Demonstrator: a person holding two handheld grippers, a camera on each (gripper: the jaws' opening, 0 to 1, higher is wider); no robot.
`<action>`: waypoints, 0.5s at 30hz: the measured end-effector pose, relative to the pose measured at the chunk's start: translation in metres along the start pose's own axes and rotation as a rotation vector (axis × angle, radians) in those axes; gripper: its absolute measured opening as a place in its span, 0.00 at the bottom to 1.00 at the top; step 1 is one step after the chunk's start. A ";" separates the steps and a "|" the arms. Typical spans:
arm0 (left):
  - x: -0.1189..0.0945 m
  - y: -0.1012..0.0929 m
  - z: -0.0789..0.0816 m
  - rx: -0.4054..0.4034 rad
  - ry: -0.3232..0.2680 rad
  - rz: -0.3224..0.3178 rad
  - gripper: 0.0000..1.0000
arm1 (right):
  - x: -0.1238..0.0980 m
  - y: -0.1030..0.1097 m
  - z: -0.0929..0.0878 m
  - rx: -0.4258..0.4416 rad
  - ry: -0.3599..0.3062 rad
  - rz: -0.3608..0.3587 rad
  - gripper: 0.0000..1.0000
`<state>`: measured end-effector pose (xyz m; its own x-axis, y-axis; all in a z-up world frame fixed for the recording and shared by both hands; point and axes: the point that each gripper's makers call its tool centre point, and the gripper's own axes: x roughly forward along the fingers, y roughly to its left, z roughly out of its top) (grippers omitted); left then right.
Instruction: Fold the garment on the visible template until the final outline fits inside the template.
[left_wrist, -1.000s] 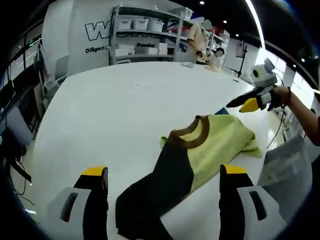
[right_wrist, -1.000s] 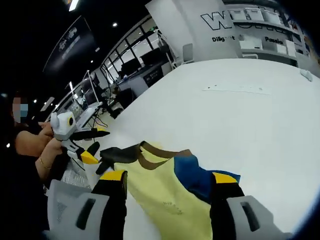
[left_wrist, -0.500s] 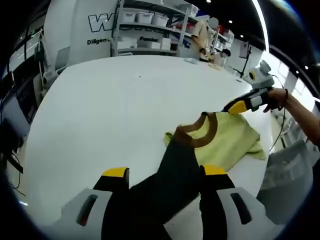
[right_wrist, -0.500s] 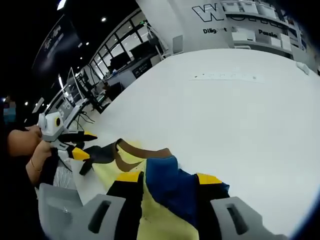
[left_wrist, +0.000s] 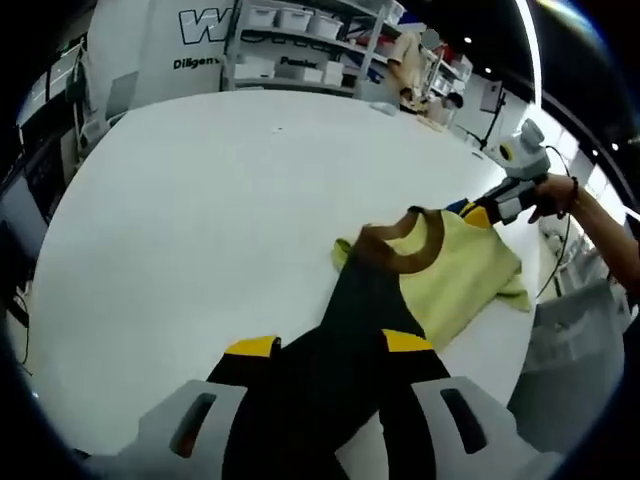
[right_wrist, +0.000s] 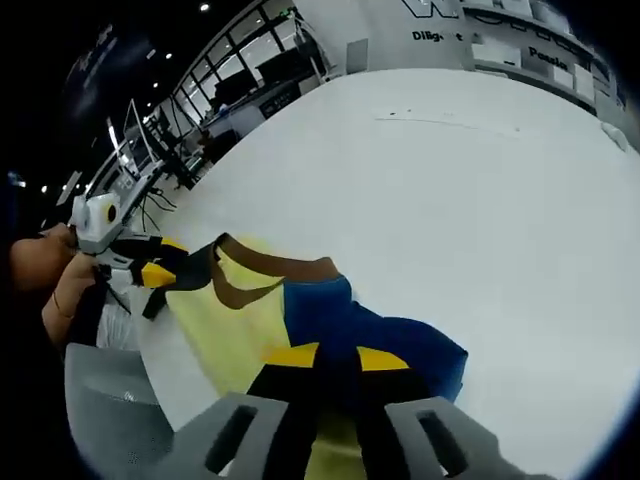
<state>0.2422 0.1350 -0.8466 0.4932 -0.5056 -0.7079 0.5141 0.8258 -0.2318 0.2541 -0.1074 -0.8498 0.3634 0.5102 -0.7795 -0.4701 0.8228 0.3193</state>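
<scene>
White table (left_wrist: 180, 200) | shelving (left_wrist: 300, 45) behind | left tongs (left_wrist: 318, 348) pinching shirt's (left_wrist: 455, 280) black sleeve | right tongs (right_wrist: 325, 356) clamping blue sleeve

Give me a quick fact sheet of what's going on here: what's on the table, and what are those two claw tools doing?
surface: white table
garment: shirt, yellow body, brown collar, one black sleeve, one blue sleeve
shirt state: lying crumpled near the table edge, not yet folded flat
left gripper: jaws close around the black sleeve
right gripper: jaws nearly together on the blue sleeve
operator: a person's hand holds the right gripper
template: cannot tell
background: shelves with white bins
</scene>
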 end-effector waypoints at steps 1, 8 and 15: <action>0.000 0.001 0.000 0.002 -0.001 0.003 0.32 | 0.000 0.000 0.000 -0.005 0.002 -0.001 0.03; 0.004 0.000 -0.003 -0.010 0.008 0.003 0.23 | -0.001 0.000 -0.002 -0.057 0.005 -0.025 0.00; 0.003 0.002 -0.006 -0.015 -0.003 0.008 0.03 | -0.005 0.003 -0.002 -0.136 0.002 -0.033 0.00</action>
<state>0.2409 0.1362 -0.8530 0.4993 -0.5002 -0.7075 0.4995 0.8334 -0.2366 0.2488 -0.1077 -0.8460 0.3791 0.4824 -0.7897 -0.5628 0.7976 0.2170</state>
